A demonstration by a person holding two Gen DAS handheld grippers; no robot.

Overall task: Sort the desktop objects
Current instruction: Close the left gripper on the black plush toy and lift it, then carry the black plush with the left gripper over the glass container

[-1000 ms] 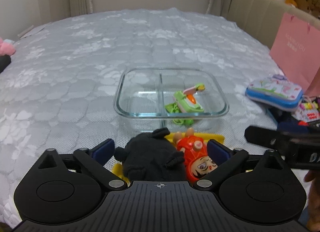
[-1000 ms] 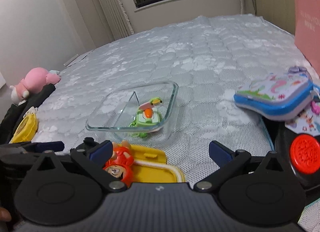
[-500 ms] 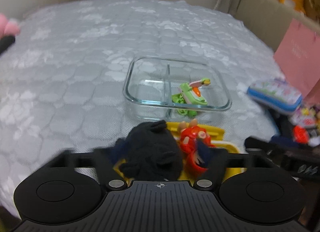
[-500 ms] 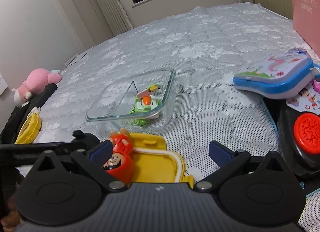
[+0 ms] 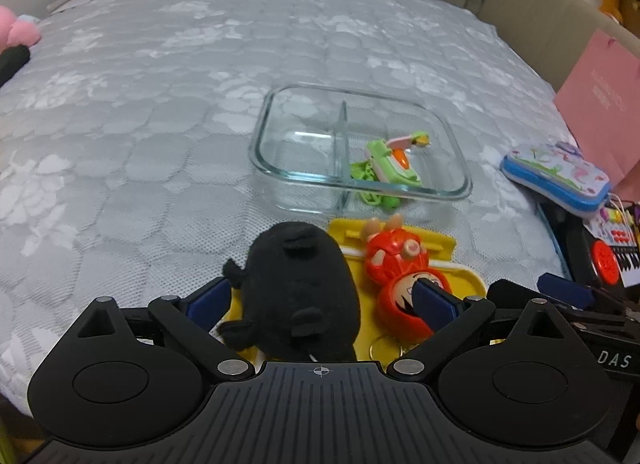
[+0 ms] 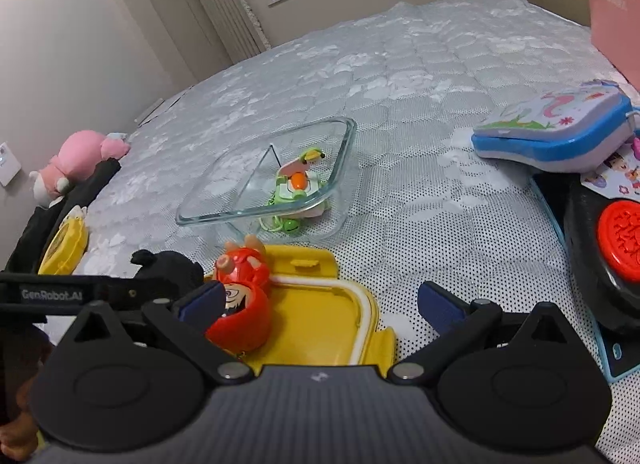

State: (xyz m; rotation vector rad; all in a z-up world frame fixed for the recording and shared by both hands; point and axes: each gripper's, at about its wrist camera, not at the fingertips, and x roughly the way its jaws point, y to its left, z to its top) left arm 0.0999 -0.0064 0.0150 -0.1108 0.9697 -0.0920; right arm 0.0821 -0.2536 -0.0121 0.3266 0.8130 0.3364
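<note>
A black plush toy (image 5: 300, 288) and a red round figure toy (image 5: 400, 276) lie on a yellow lid (image 5: 440, 260) in front of a divided glass dish (image 5: 280, 119). A green toy (image 5: 390, 161) lies in the dish's right compartment. My left gripper (image 5: 320, 300) is open, its fingers on either side of the plush and the red toy. My right gripper (image 6: 320, 300) is open over the yellow lid (image 6: 320, 304), with the red toy (image 6: 240, 304) by its left finger. The glass dish (image 6: 340, 159) and green toy (image 6: 296, 183) lie ahead.
A blue and white case (image 5: 556, 171) and a pink bag (image 5: 600, 103) lie to the right. A toy with a red button (image 6: 620, 232) is at the right edge. A pink plush (image 6: 76, 155) and a yellow round object (image 6: 64, 240) lie at the left.
My left gripper has moved forward and opened wider around the black plush and red toy. My right gripper has shifted a little closer over the yellow lid.
</note>
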